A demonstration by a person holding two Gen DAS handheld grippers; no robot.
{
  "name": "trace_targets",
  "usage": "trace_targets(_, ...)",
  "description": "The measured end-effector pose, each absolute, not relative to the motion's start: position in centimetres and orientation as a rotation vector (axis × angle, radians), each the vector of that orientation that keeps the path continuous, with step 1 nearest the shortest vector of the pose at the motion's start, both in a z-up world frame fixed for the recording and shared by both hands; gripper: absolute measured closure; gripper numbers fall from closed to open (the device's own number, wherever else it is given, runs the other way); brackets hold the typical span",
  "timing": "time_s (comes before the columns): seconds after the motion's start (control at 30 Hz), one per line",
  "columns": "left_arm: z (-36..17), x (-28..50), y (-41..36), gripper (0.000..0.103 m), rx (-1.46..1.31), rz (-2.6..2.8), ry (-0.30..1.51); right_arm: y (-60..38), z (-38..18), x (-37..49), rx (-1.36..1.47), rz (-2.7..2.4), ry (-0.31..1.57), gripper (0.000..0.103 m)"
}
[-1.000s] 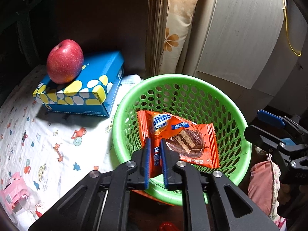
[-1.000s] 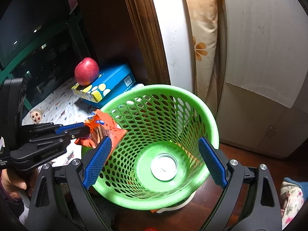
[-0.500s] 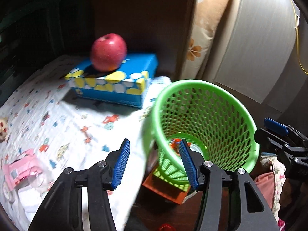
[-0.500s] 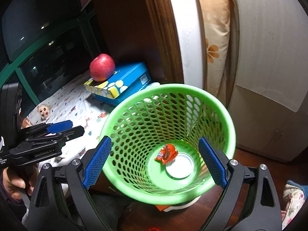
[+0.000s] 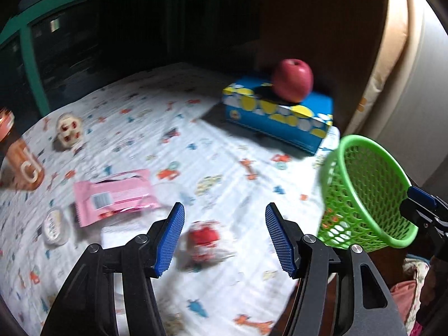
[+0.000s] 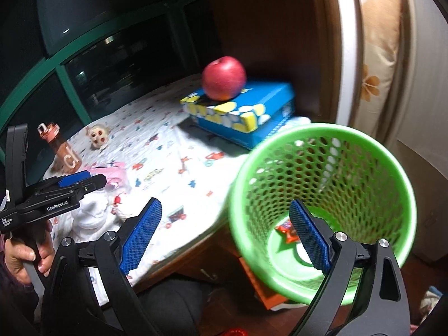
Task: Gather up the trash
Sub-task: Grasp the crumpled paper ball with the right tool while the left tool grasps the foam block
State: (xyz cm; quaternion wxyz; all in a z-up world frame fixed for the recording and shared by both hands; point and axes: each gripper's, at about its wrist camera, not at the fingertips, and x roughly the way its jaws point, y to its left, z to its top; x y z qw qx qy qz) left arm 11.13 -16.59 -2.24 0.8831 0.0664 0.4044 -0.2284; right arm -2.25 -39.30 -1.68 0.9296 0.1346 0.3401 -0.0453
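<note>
left wrist view: the left tool [image 5: 224, 236] hangs over the cloth-covered surface [image 5: 224, 168] with its blue pads spread wide and nothing between them. just past the gap a small red and white wrapper [image 5: 203, 239] lies blurred on the cloth. to its left, toward the near edge, sit a pink packet [image 5: 114, 196], a folded white tissue [image 5: 120, 233] and a small round lid [image 5: 55, 225]. an orange bottle [image 5: 23, 165] stands at the left edge, with a small monkey-face toy [image 5: 68, 130] behind it. at the far right corner a red apple [image 5: 292, 79] rests on a blue and yellow box [image 5: 280, 114]. the green basket [image 5: 364, 193] stands off the surface's right edge, and the tip of the right tool [image 5: 420, 196] shows beside its rim.

right wrist view: the right tool [image 6: 225, 235] is spread wide and empty; its right pad sits in front of the basket's [image 6: 350, 151] mouth, its left pad over the near edge of the surface [image 6: 173, 162]. an orange wrapper [image 6: 288, 231] lies at the bottom of the basket beside a pale disc. the left tool [image 6: 81, 180], held in a hand [image 6: 26, 254], points over the pink packet [image 6: 116, 172] near the left edge. the apple [image 6: 224, 78] on its box [image 6: 243, 112] sits at the far edge, the bottle [image 6: 60, 151] and toy [image 6: 98, 137] to the left.
</note>
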Motion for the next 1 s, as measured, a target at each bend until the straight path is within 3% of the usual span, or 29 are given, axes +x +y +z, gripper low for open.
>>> trace_targets(0.43,-3.4,12.7,-6.2,0.045,0.028,-0.296,0.866,-30.0,-4.2,3.8,0.223,0.112,0.778,0.012)
trace_targets(1.0,-4.7,12.1,-2.4,0.045,0.005,-0.254,0.886,-24.0,-9.1,10.4,0.206,0.226,0.889,0.019)
